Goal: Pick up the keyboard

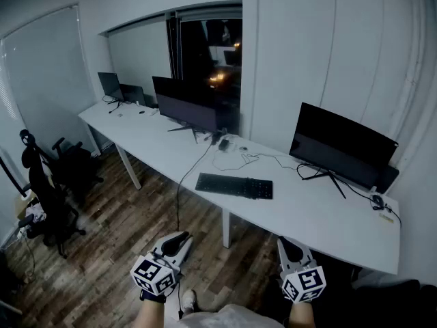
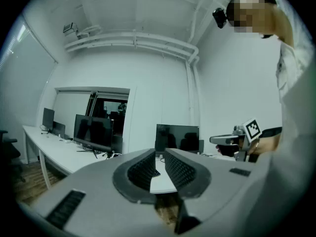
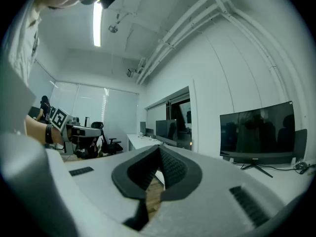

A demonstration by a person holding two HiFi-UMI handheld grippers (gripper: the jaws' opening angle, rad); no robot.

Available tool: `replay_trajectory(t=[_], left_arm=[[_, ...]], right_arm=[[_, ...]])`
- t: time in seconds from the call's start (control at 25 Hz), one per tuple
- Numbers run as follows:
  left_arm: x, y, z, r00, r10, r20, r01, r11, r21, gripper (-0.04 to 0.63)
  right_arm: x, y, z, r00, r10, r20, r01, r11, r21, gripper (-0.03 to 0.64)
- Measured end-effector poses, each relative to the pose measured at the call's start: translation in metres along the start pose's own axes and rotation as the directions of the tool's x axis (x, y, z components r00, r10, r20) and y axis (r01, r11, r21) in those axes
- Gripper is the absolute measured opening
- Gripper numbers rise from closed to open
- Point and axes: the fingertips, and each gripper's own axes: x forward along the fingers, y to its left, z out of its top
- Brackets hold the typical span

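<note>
Office room with white walls and a brown wood-plank floor point(image 1: 136, 224). A long white table point(image 1: 314, 217) runs along the wall. It carries dark flat-screen monitors point(image 1: 341, 145) set back toward the wall, which seems meant to keep the front strip free for typing. On that strip the flat black rectangular keyboard point(image 1: 234, 186) lies face up near the front edge, between two monitors and apart from both stands. So placed, both its long edges look open to reach. The left claw point(image 1: 180, 238) and right claw point(image 1: 291, 246) hang low in front of the person, over the floor and well short of the table. Both point level toward the table with jaws closed on nothing, probably a resting carry ahead of the approach. The jaws would need to part before any grasp.
</note>
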Motion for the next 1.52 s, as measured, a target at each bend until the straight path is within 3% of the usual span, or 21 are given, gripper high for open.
replay_trajectory(t=[1.0,1.52], left_arm=[[-0.001,-0.012,-0.006,1.0,0.009,-0.013,-0.009,1.0,-0.022,0.055],[0.082,0.051,-0.024,0.999,-0.022,-0.027,0.021,0.998,-0.063,0.055]], right_arm=[[-0.004,-0.002,-0.015,0.998,0.044,-0.039,-0.044,0.999,-0.01,0.003],[0.075,-0.046,-0.04,0.994,0.009,-0.105,-0.012,1.0,-0.025,0.005]])
